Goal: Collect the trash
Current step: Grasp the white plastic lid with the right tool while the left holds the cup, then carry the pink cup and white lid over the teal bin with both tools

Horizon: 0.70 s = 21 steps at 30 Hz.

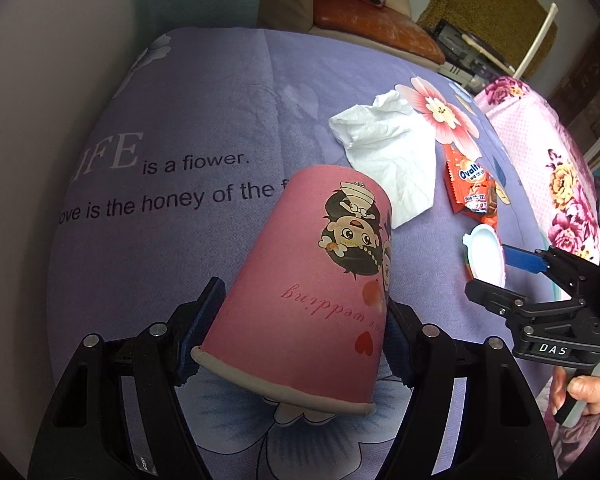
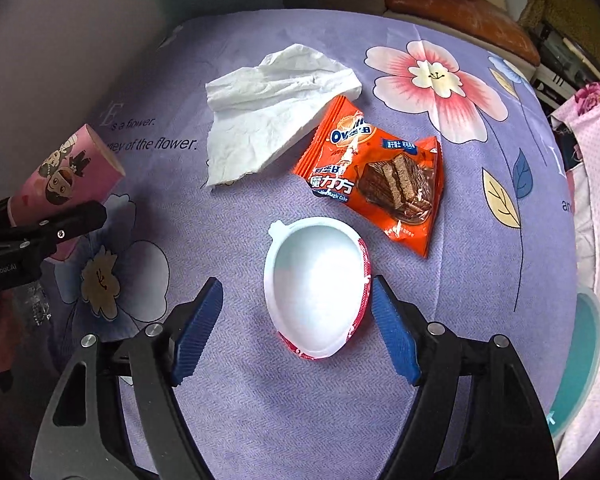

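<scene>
My left gripper (image 1: 304,300) is shut on a pink paper cup (image 1: 312,280) printed with cartoon figures, tilted with its rim toward me. The right wrist view shows that cup (image 2: 60,172) held above the bed at the far left. A small white plastic tub (image 2: 316,288) with a red edge lies on the purple bedspread between the fingers of my right gripper (image 2: 298,284), which is open; the right pad is close to its rim, the left pad apart from it. Beyond the tub lie an orange snack wrapper (image 2: 376,184) and a crumpled white tissue (image 2: 276,108).
The purple floral bedspread (image 2: 260,400) covers the bed. A pink floral quilt (image 1: 560,168) lies along the right side, with a teal object (image 2: 584,360) beside it. A brown cushion (image 1: 380,28) and clutter sit behind the bed. A hand (image 1: 588,392) holds the right gripper's handle.
</scene>
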Each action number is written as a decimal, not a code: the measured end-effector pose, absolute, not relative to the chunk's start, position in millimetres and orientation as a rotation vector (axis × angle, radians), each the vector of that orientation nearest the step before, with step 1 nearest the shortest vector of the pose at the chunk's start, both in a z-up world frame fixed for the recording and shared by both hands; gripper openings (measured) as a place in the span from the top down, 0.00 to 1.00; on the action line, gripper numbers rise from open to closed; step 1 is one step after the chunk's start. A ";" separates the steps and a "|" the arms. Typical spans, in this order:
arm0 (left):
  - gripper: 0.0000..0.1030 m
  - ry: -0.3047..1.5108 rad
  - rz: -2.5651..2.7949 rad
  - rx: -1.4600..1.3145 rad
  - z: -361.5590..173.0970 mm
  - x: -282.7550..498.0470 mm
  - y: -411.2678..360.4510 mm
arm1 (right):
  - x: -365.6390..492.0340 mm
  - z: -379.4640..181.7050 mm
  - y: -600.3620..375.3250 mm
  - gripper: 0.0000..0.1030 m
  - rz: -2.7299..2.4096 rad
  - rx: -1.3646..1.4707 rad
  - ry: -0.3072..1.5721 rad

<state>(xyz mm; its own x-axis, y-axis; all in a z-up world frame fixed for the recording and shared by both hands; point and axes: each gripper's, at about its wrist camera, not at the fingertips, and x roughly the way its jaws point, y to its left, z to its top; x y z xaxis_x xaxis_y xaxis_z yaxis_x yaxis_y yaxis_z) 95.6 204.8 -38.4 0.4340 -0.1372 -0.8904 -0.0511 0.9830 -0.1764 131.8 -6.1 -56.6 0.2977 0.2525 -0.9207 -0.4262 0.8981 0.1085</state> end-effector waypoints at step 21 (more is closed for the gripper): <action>0.29 1.133 -0.208 -0.108 -36.2 104.3 119.4 | 123.7 -30.6 -97.5 0.55 0.312 0.077 1.142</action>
